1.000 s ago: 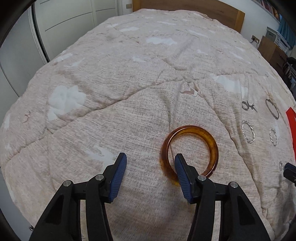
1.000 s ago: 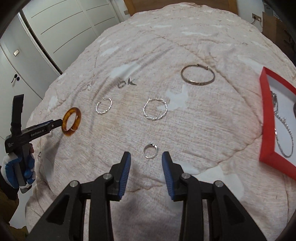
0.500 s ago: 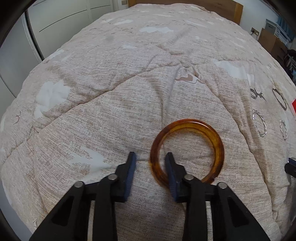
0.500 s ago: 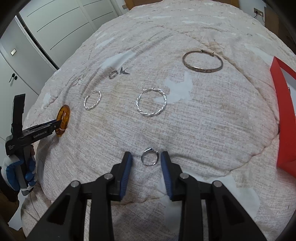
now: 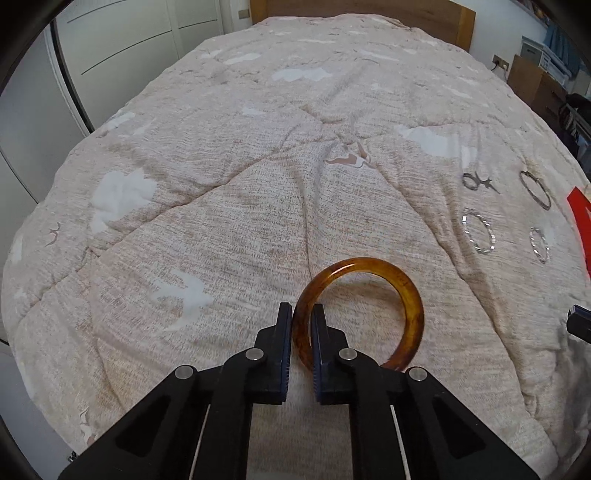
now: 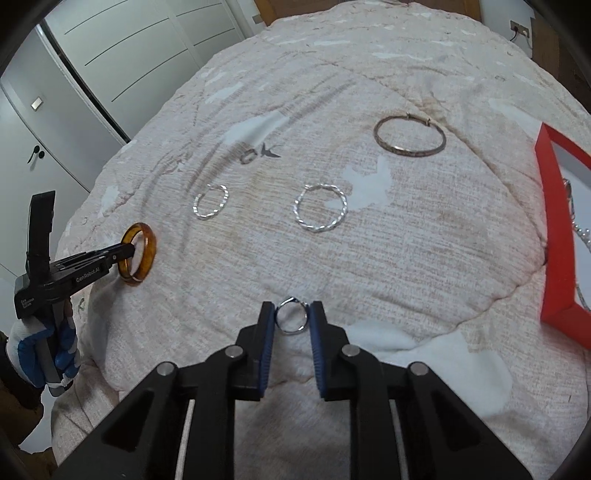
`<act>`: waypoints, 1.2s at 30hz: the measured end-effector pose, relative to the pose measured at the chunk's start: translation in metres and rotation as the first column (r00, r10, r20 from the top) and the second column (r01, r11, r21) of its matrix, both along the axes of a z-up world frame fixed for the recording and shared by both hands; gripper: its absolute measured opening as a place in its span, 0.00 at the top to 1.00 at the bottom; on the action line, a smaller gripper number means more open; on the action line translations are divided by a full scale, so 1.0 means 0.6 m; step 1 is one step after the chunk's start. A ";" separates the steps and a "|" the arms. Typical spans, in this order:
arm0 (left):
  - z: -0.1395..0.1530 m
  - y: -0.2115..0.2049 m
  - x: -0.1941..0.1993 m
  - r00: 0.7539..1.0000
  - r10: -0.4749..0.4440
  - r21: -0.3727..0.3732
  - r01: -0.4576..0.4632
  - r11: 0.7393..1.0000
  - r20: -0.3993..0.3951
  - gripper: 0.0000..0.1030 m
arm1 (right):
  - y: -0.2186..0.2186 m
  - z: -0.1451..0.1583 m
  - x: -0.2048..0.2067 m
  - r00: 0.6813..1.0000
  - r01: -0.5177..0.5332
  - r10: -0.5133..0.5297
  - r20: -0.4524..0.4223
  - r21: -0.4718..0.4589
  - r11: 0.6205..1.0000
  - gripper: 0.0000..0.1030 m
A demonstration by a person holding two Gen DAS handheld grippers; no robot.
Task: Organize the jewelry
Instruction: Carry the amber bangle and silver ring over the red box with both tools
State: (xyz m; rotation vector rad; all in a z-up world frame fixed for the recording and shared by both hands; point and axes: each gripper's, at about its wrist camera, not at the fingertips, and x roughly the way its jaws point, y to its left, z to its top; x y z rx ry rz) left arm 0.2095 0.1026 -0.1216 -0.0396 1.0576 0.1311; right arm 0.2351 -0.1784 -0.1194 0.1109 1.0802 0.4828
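Fills both views: bed point(image 5: 221, 221) under a beige quilt with white patches; wardrobe point(image 6: 110, 55) at upper left, headboard point(image 5: 369, 7) at top. At right edge of right view, red tray point(image 6: 554, 236) with a chain inside. On the quilt, well apart: dark bangle point(image 6: 409, 137) upper right, twisted hoop point(image 6: 320, 207) at centre, smaller hoop point(image 6: 211, 202) to its left, tiny ring point(image 6: 249, 157) by a bird print above.

Lower centre of left view: left tongs point(image 5: 302, 321), just closed, pinching amber bangle's point(image 5: 406, 295) left rim, bangle tilted up off the quilt. Gloved hand point(image 6: 44, 343) at lower left of right view.

Lower centre of right view: right tongs point(image 6: 291, 319), just closing, pads touching both sides of small ring point(image 6: 291, 320) on the quilt.
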 end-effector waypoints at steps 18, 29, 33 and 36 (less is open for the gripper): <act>0.149 -0.066 -0.132 0.984 -0.093 0.060 0.085 0.995 0.150 0.91 | -0.067 0.140 -0.176 0.982 0.054 -0.061 0.176 0.044 0.998 0.83; 0.221 -0.174 -0.166 0.947 -0.224 0.078 0.211 0.974 0.231 0.91 | -0.146 0.173 -0.245 0.956 0.132 -0.148 0.255 0.079 0.988 0.83; 0.233 -0.228 -0.155 0.929 -0.285 0.065 0.278 0.958 0.237 0.91 | -0.190 0.179 -0.251 0.943 0.177 -0.194 0.270 0.083 0.981 0.83; 0.240 -0.270 -0.141 0.913 -0.329 0.061 0.324 0.944 0.240 0.91 | -0.225 0.182 -0.245 0.934 0.210 -0.224 0.277 0.080 0.974 0.83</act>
